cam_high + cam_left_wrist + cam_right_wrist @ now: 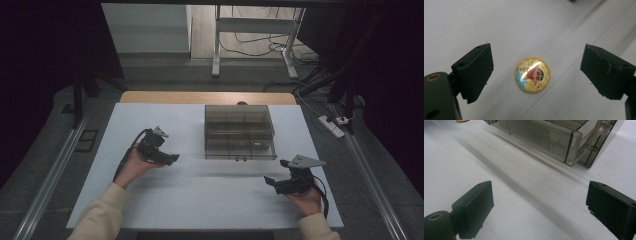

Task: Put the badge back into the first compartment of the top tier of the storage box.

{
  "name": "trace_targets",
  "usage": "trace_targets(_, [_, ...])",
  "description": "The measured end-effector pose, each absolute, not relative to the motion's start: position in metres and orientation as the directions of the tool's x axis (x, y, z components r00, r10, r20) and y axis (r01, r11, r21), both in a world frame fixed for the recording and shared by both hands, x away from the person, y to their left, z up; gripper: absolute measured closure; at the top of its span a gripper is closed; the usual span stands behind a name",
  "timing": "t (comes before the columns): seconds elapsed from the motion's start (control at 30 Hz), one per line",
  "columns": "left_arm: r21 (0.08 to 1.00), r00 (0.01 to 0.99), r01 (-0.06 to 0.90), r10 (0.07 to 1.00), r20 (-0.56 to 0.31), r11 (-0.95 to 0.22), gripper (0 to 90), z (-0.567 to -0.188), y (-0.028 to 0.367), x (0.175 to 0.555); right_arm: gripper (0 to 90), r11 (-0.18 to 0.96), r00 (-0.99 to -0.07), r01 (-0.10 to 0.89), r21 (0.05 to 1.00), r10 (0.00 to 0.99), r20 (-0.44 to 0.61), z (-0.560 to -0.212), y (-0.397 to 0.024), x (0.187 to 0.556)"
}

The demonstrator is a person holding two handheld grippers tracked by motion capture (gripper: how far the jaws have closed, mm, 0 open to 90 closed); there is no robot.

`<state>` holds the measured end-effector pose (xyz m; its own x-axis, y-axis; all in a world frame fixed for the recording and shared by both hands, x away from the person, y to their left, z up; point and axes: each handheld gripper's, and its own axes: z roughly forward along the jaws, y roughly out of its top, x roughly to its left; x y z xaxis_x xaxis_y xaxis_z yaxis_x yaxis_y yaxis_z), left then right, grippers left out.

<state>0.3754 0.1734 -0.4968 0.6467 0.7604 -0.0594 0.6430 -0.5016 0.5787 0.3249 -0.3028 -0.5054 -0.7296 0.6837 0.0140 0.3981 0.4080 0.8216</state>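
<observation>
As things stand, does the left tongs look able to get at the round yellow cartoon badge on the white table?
Probably yes. The left tongs stand open with the round yellow cartoon badge lying flat between the jaws, untouched, on the bare white table. Nothing lies between them.

**No readable text; one printed cartoon badge**

No words, brand names, numbers or labels can be read anywhere in these pictures. The one printed sign is on the round badge (532, 75) lying on the white table (499, 25), at the centre of the left gripper view: a cartoon child's face with black hair and a red top, set on a yellow-orange ground with a pale blue star at lower left and small lightning-bolt marks around it. A streak of glare crosses the upper part of the print. No lettering can be made out on it. The smoky clear organiser box (240, 132) at the centre of the high view carries no legible marking.
</observation>
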Motion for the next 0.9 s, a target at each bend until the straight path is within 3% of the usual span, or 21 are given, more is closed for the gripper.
trace_targets(0.9, [0.526, 0.647, 0.663, 0.761, -0.045, -0.533, 13.7, -0.513, 0.170, 0.383, 7.3, 0.417, -0.735, 0.402, 0.815, 0.678, 0.015, -0.507, -0.302, 0.325])
